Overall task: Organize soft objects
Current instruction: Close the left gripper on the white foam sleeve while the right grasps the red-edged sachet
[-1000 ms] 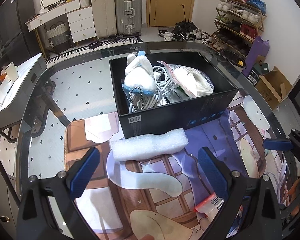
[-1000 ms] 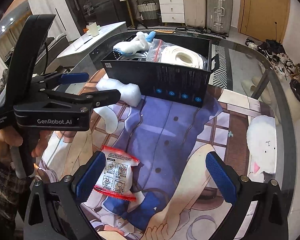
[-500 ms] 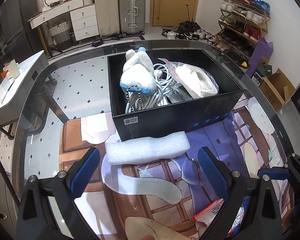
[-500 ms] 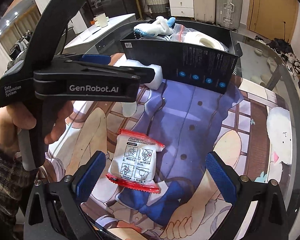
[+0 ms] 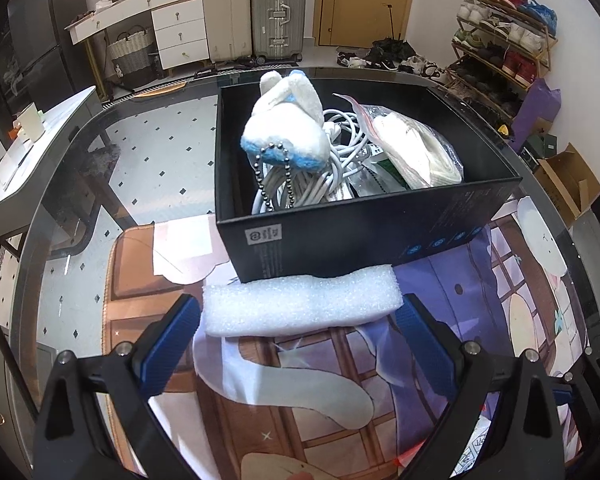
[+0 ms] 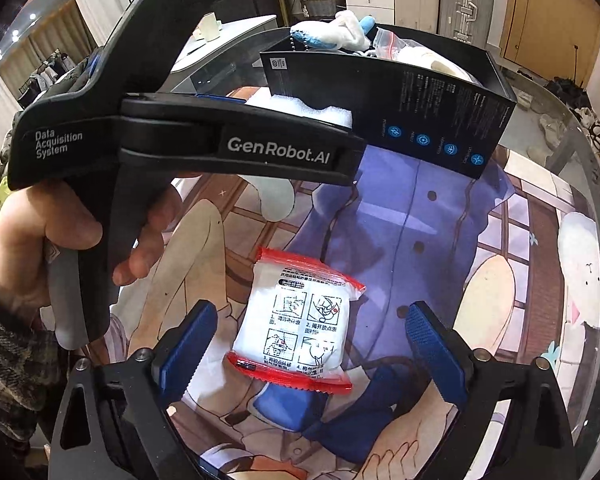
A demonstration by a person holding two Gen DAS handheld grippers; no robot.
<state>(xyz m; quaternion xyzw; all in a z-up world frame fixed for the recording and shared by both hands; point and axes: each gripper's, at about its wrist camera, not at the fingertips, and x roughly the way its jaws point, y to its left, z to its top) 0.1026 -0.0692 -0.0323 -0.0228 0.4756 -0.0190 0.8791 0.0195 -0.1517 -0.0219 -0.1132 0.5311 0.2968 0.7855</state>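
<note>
A white foam pad (image 5: 300,306) lies on the mat against the front of the black box (image 5: 360,236). My left gripper (image 5: 296,340) is open, its blue fingers on either side of the pad, just short of it. The box holds a white and blue plush toy (image 5: 286,132), white cables (image 5: 300,188) and a bagged white roll (image 5: 416,152). In the right wrist view a white packet with red edges (image 6: 300,320) lies on the mat between the open fingers of my right gripper (image 6: 308,348). The box (image 6: 400,108) stands beyond it.
The printed mat (image 5: 260,400) covers the near part of a round glass table (image 5: 80,184). The left gripper's black body and the hand holding it (image 6: 140,152) fill the left of the right wrist view. Suitcases (image 5: 256,12) and a shoe rack (image 5: 500,40) stand far off.
My left gripper has moved forward to the foam pad, which now lies between its fingertips. My right gripper has closed in on the red-edged packet, now centred between its fingers.
</note>
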